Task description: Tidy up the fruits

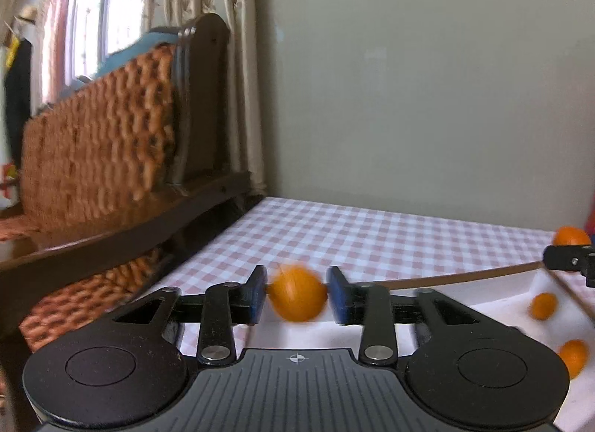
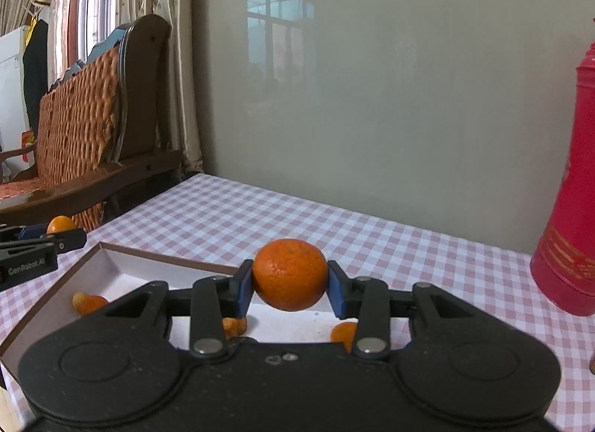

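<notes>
A blurred orange [image 1: 297,292] sits between the blue pads of my left gripper [image 1: 296,294]. The pads stand apart, with a thin gap at the left pad, so the gripper is open. It hovers over the left end of a white open box [image 1: 494,288] with a brown rim. My right gripper [image 2: 290,285] is shut on a sharp, larger orange [image 2: 290,274] above the same box [image 2: 111,257]. Loose oranges [image 2: 91,303] lie on the box floor, two of them [image 1: 543,305] in the left wrist view. Each gripper appears at the other view's edge.
The box rests on a pink and white checked tablecloth [image 2: 260,216] against a grey-green wall. A tall red flask [image 2: 569,208] stands at the right. A dark wooden chair with a woven back [image 1: 100,141] stands beyond the table's left edge.
</notes>
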A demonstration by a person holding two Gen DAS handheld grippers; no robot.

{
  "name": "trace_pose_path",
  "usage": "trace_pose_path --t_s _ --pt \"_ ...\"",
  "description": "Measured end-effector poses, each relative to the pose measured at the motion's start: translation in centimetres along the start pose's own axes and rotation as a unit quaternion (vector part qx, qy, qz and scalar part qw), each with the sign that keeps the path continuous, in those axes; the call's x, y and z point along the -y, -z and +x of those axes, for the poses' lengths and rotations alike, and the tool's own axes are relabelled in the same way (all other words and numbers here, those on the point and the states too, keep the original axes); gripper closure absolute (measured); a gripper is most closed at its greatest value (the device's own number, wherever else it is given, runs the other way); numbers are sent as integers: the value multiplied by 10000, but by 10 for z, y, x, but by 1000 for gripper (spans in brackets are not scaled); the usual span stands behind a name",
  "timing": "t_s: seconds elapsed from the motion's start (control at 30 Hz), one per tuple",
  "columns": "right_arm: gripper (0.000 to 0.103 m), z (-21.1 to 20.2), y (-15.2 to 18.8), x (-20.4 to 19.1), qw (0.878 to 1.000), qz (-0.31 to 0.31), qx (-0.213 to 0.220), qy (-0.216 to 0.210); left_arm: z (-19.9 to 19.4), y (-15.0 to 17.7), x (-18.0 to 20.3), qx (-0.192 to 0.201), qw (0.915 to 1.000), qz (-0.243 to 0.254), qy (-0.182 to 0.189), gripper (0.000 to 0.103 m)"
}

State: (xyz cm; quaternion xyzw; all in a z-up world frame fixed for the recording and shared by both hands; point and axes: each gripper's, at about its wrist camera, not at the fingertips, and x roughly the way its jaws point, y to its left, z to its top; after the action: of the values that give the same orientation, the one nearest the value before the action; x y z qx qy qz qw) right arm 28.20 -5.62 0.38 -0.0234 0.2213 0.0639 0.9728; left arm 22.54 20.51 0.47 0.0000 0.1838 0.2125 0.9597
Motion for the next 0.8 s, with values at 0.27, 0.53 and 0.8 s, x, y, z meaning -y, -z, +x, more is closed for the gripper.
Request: trace_pose_path --t_s 0.27,0.53,0.8 --pt "9 -11 7 10 9989 174 334 273 -8 1 -8 174 9998 -122 -47 0" --pt "7 -8 6 2 9995 50 244 172 -19 0 -1 272 9996 -64 67 0" --pt "6 -23 5 -3 9993 -8 333 145 -36 0 9 377 9993 48 67 0"
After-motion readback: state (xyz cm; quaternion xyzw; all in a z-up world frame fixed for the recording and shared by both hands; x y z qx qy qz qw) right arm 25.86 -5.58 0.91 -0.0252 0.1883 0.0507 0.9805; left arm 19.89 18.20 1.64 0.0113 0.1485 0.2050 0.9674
